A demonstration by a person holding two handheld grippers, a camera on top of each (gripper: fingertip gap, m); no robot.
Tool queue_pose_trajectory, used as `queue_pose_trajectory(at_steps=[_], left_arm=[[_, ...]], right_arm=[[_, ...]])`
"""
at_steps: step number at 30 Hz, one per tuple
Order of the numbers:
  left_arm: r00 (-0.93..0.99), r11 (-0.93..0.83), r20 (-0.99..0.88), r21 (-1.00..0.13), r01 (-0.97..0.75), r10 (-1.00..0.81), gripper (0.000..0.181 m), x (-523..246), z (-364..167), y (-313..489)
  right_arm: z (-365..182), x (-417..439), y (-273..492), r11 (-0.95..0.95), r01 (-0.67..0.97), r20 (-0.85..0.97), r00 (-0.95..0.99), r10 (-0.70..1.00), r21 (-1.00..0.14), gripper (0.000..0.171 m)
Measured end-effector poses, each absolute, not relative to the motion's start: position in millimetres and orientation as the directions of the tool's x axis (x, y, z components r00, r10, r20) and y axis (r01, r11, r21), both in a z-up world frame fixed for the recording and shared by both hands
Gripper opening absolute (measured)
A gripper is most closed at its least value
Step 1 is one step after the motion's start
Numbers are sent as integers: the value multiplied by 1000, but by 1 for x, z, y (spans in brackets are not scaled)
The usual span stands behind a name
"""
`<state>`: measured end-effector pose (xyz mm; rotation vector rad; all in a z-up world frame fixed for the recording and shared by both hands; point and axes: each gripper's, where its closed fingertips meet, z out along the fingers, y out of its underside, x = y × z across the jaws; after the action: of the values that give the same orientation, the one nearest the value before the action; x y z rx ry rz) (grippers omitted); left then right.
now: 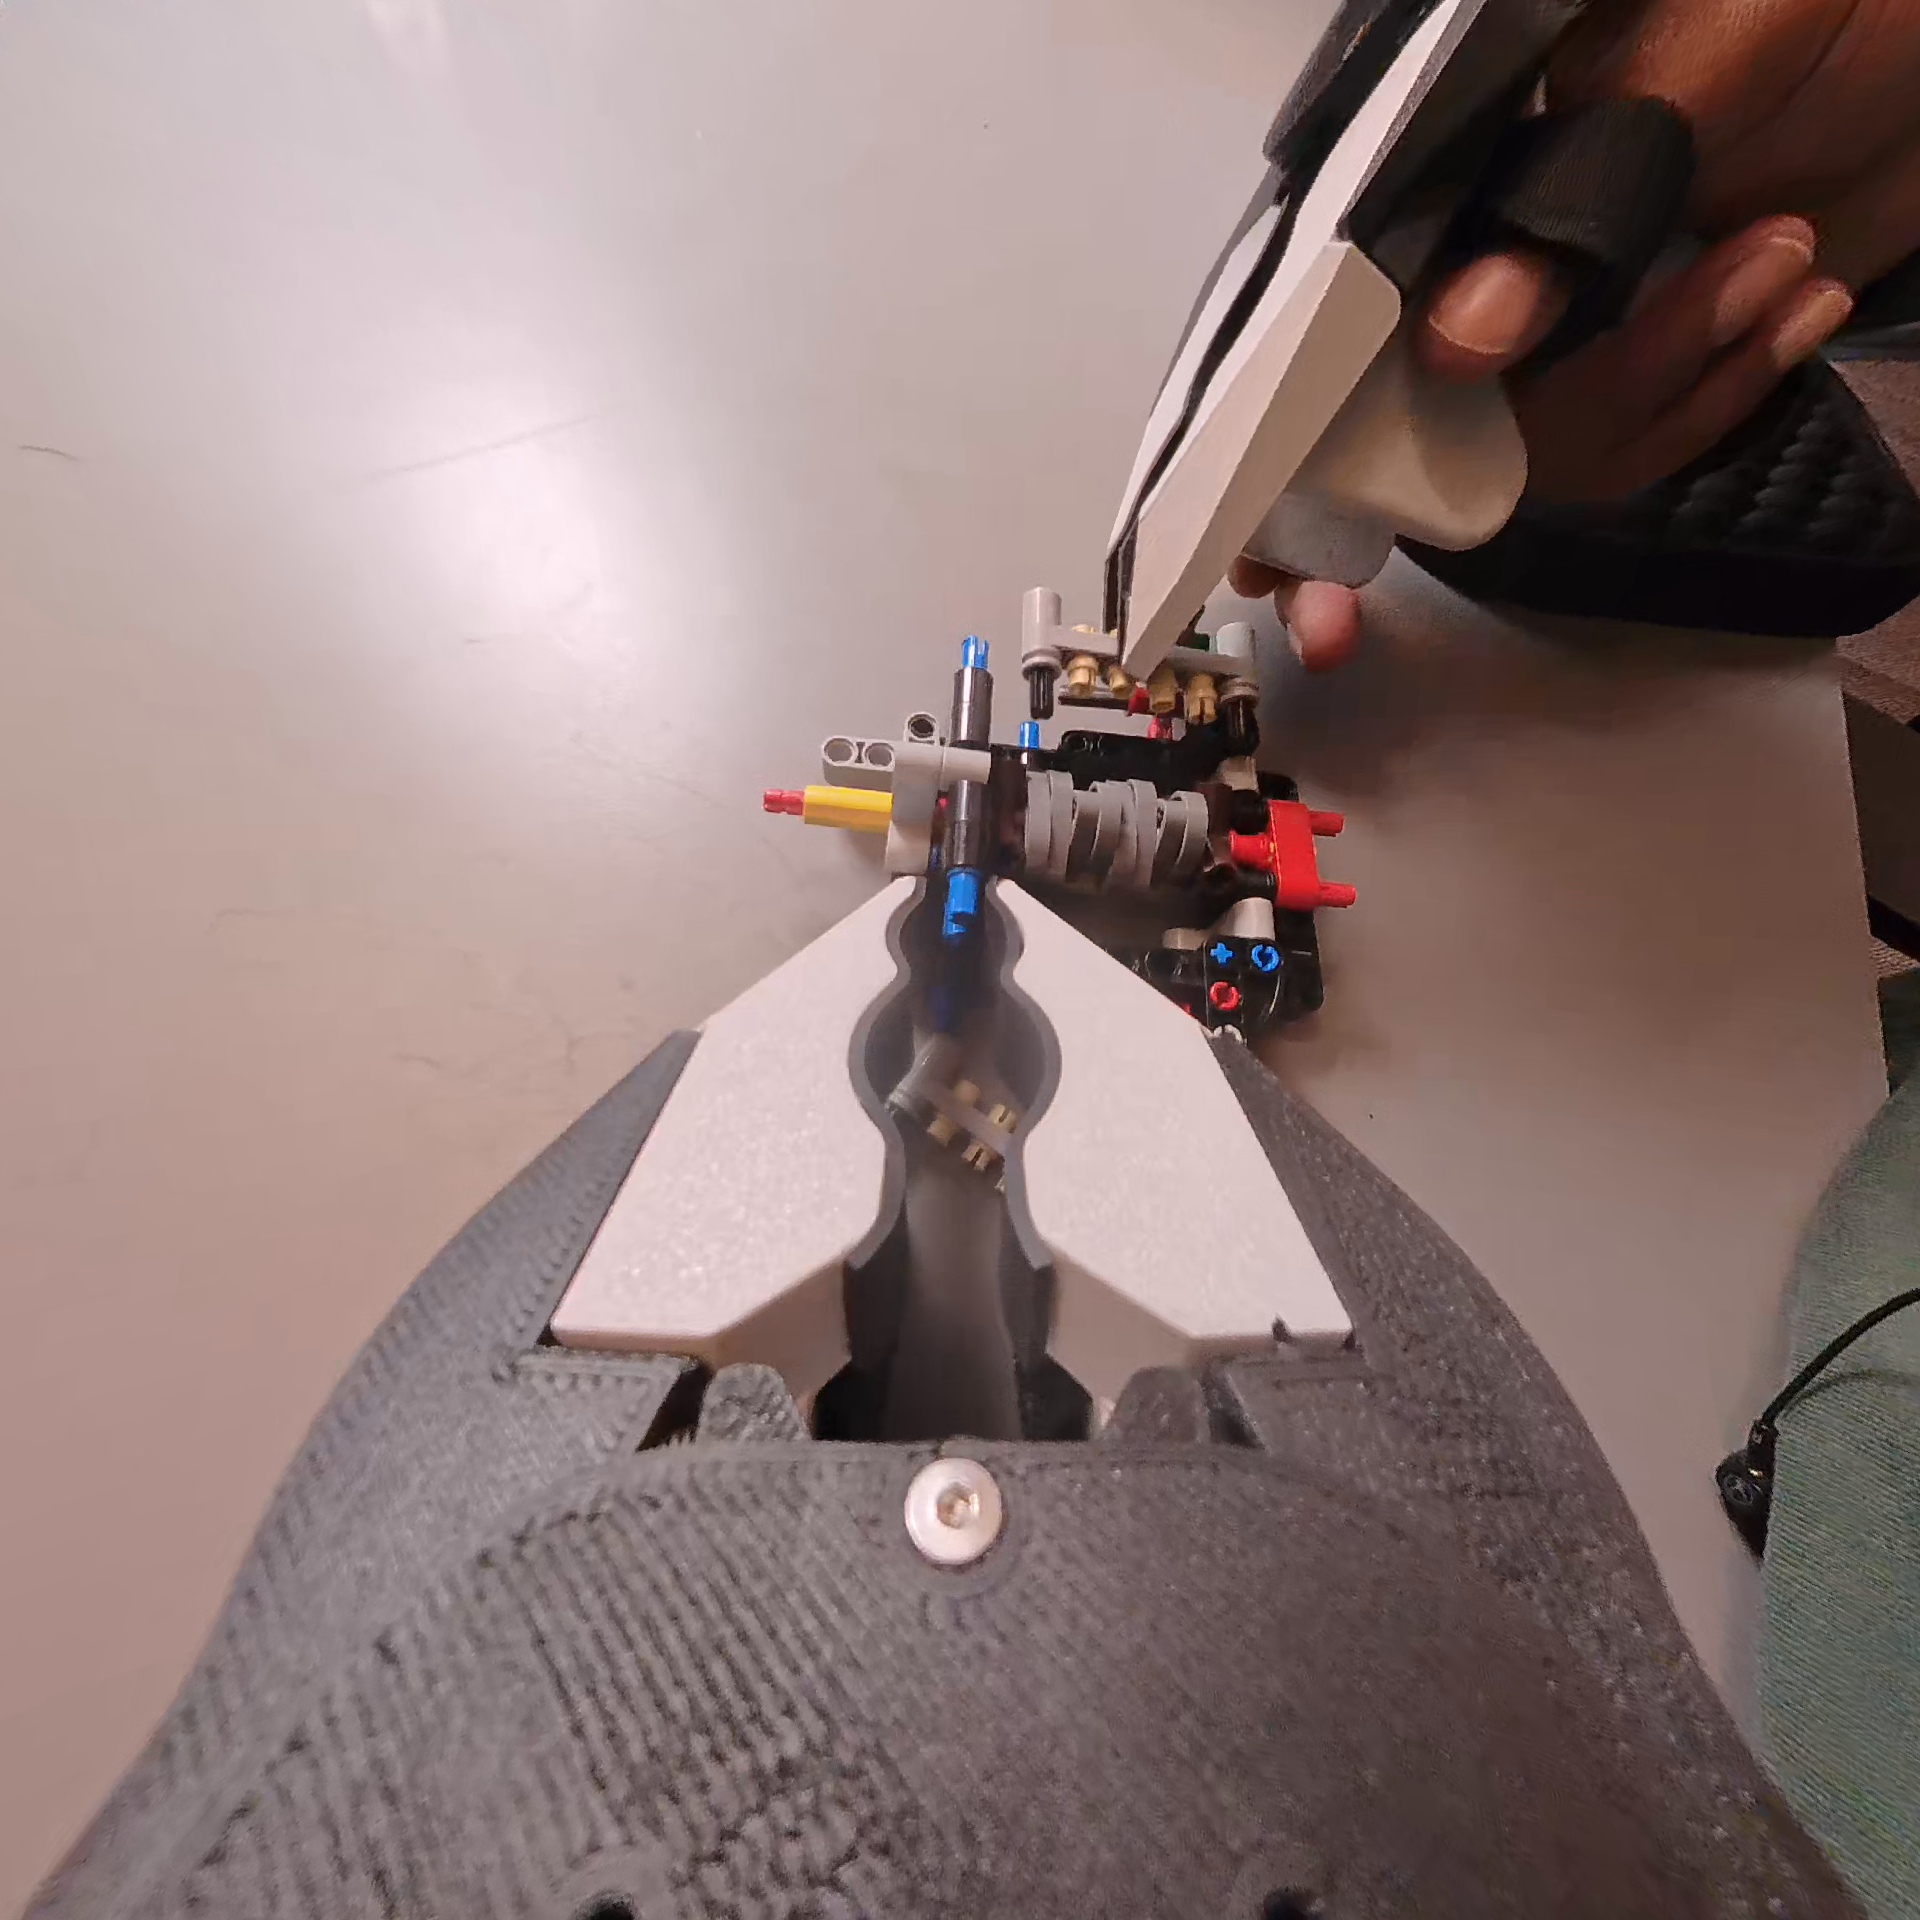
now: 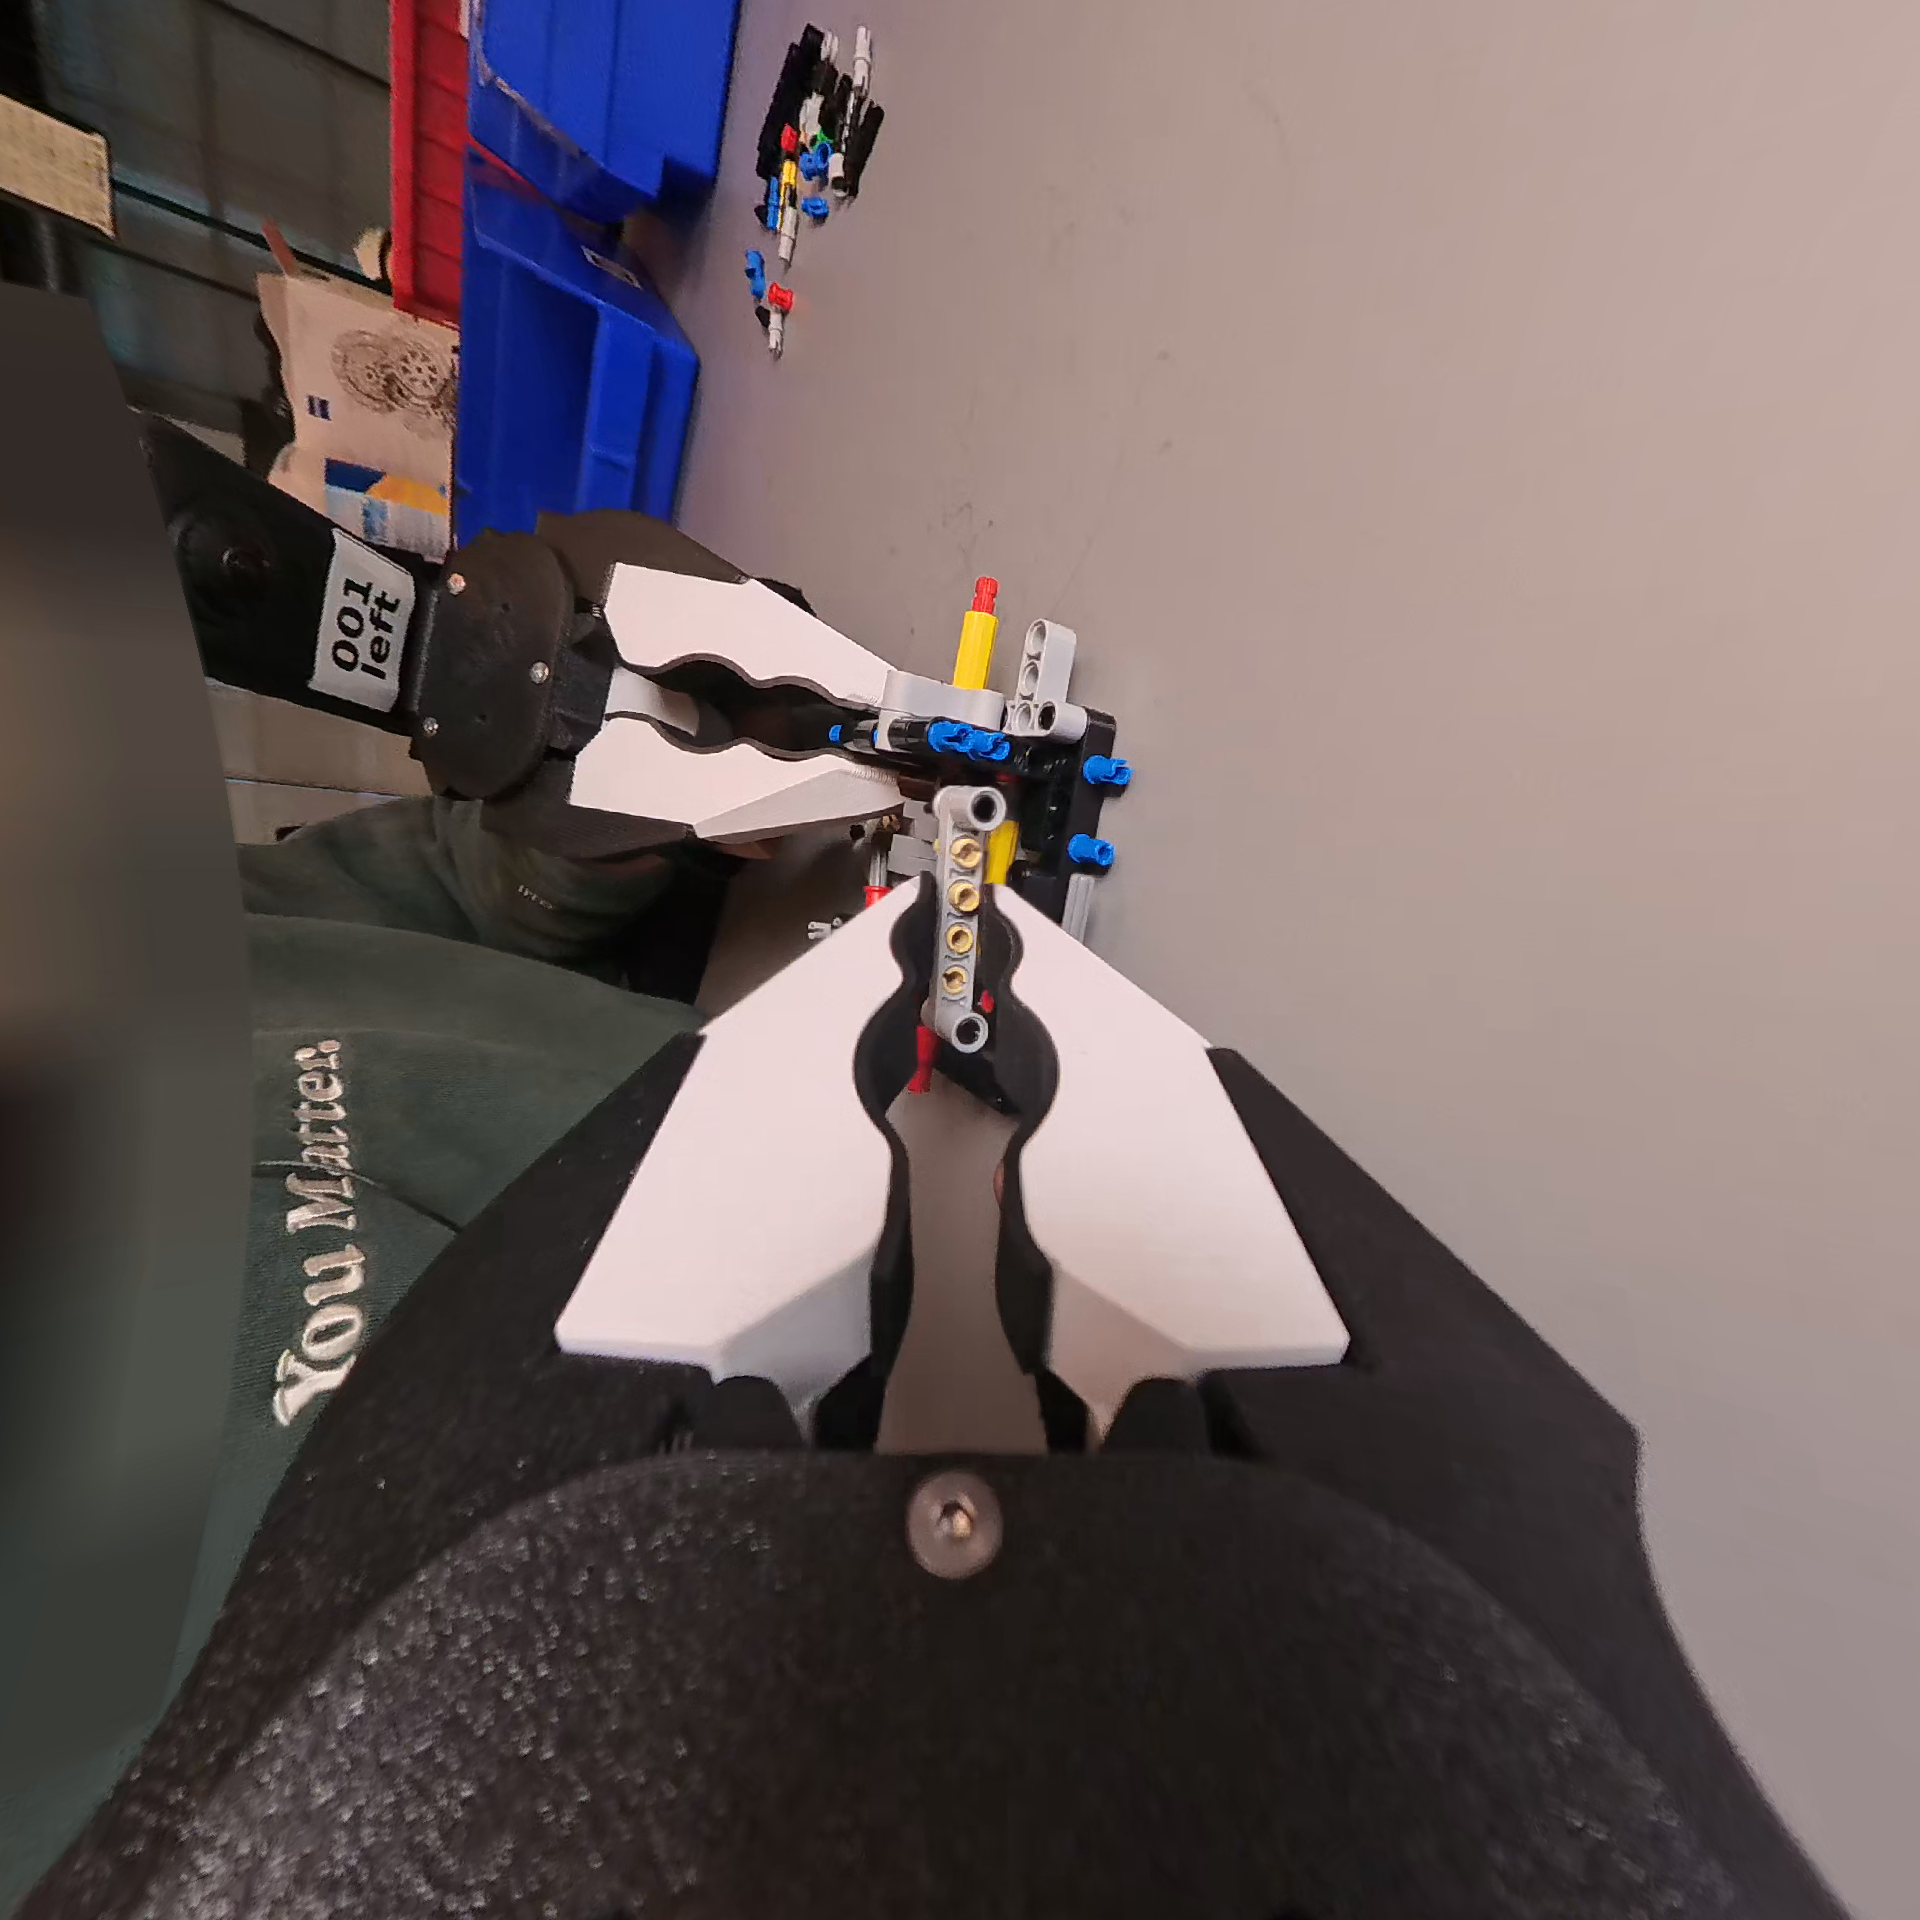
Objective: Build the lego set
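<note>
Left gripper [image 1: 954, 914] is clamped on the black axle with blue ends [image 1: 964, 821] of the partial lego assembly [image 1: 1101, 831], mid-frame in the left wrist view, sitting on the table [image 1: 416, 520]. Right gripper [image 2: 958, 914] pinches the grey beam with tan pins [image 2: 961, 914], centre of its own view; in the left view that beam [image 1: 1143, 665] sits just above the assembly, black end pins pointing at the black frame.

Progress, my read: mid-build. Core is together: grey coiled part [image 1: 1112, 831], red connector [image 1: 1288, 847], yellow axle [image 1: 847, 805], black frame. Beam looks about to be seated, can't tell if it touches yet. Loose parts pile [image 2: 821, 125] upper centre of the right view, near the blue bins [image 2: 582, 312], so plenty left.

Pose: left comes in low from the bottom of its frame, bracing the model. Right drops in steeply from upper right, hand [image 1: 1621, 312] wrapped round its handle.
</note>
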<state>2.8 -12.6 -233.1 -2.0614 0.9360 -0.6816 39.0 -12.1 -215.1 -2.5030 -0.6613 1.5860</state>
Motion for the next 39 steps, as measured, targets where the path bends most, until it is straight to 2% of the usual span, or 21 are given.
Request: queue_pose_trajectory(at_steps=[13,16,19,22,25,33,39], left_arm=[[572,-455,190,-812,-365,-798,10,3,-230,-14],[529,-435,228,-846,-309,-817,20,2,-215,-13],[436,-422,301,-882,-211,-848,17,3,-192,-18],[329,-478,428,-874,-87,-842,16,11,-174,-26],[290,-502,474,-865,-25,-831,13,14,-165,-28],[246,-512,497,-859,4,-832,4,22,-157,-36],[283,-439,411,-898,-41,-867,3,23,-157,-37]], right_arm=[[-205,34,-15,-900,284,-862,296,412,-332,5],[-194,33,-15,-878,258,-859,226,460,-402,6],[-183,32,-15,-842,220,-836,151,528,-492,6],[-176,29,-21,-795,200,-795,100,598,-573,6],[-172,26,-29,-757,180,-761,61,645,-628,6],[-168,23,-39,-705,149,-708,39,705,-694,6],[-167,23,-40,-684,131,-684,52,728,-718,6]])
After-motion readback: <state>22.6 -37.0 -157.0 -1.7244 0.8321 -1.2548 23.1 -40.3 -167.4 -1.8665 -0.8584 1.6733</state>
